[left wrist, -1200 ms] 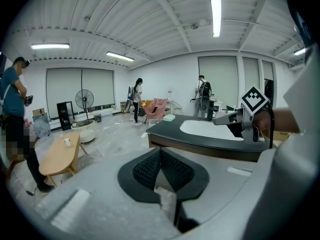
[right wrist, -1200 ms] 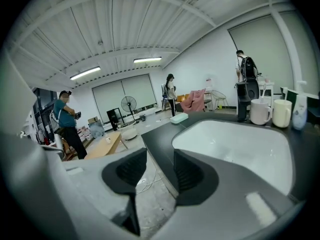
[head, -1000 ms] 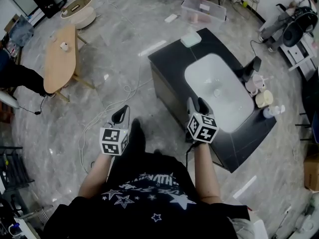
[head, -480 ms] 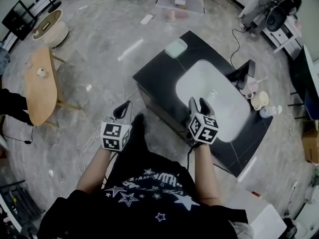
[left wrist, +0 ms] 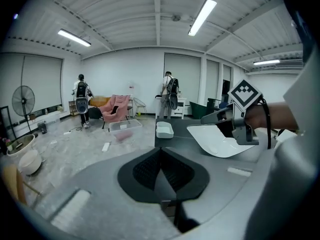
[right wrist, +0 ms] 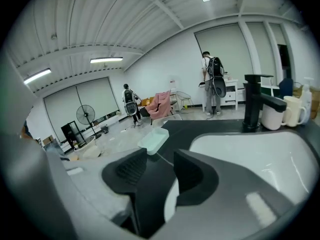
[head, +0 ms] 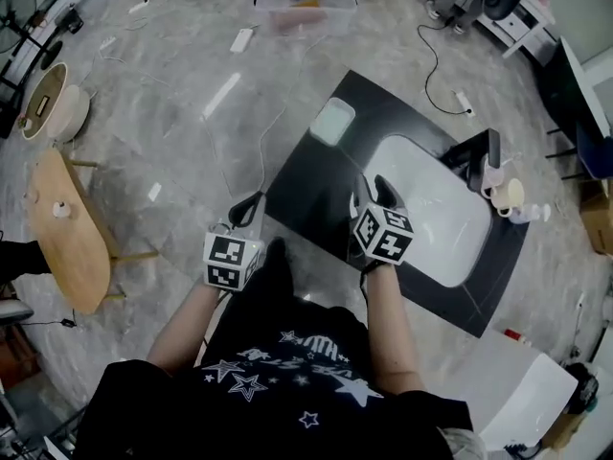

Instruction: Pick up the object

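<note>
A pale green tray (head: 334, 121) lies on the far left corner of the black counter (head: 306, 175); it also shows in the left gripper view (left wrist: 164, 129) and the right gripper view (right wrist: 153, 140). A white sink basin (head: 431, 214) fills the counter's middle. My right gripper (head: 378, 193) hovers over the counter at the basin's near left rim, jaws open and empty (right wrist: 161, 159). Over the floor, left of the counter, my left gripper (head: 247, 209) is held with its jaws shut on nothing (left wrist: 160, 159).
A black faucet (head: 490, 151) and cups (head: 508, 196) stand at the sink's right end. On the floor are a clear plastic bin (head: 305, 3), cables and a wooden table (head: 67, 233). People stand far off across the room (left wrist: 81, 96).
The head view has swung, so the counter now lies more squarely ahead and closer. The right gripper now reaches further over the counter top. Neither gripper's jaws have changed.
</note>
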